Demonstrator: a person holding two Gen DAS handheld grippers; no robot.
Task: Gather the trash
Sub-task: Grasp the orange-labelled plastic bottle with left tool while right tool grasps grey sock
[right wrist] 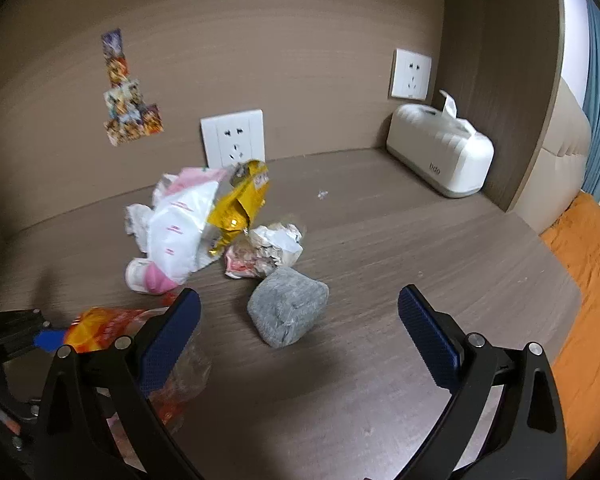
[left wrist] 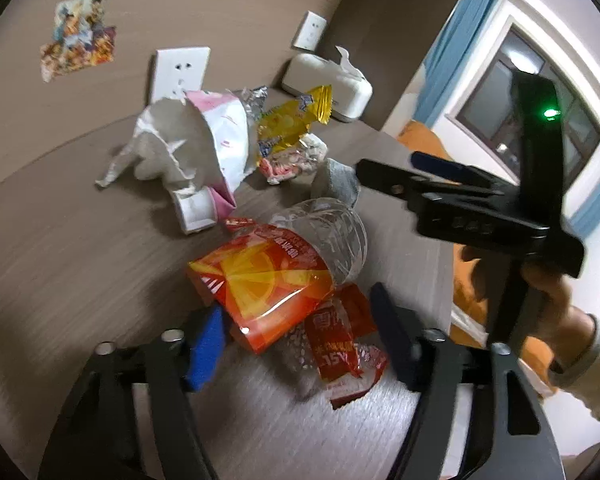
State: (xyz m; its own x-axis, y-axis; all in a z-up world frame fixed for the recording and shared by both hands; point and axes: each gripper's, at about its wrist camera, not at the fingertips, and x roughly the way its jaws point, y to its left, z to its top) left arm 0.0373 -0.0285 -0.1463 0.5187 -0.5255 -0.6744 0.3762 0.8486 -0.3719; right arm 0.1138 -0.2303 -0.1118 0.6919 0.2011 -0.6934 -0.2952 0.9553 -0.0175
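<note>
A crushed clear bottle with an orange label [left wrist: 276, 276] lies on the brown table between the blue pads of my left gripper [left wrist: 300, 332], which is open around it, not closed. Red snack wrappers [left wrist: 340, 344] lie beside it. Farther back sit a torn pink-and-white paper bag [left wrist: 204, 144], a yellow wrapper [left wrist: 296, 116], crumpled wrappers [left wrist: 296, 160] and a grey wad [left wrist: 336, 184]. My right gripper [right wrist: 300, 324] is open and empty, hovering just in front of the grey wad [right wrist: 288, 306]. The bottle shows at the left of the right wrist view [right wrist: 112, 328].
A white tissue box [right wrist: 440, 156] stands at the back right corner. Wall sockets [right wrist: 232, 136] and stickers [right wrist: 128, 96] are on the back wall. The table's right edge [left wrist: 448, 280] drops to an orange bed cover [right wrist: 588, 280].
</note>
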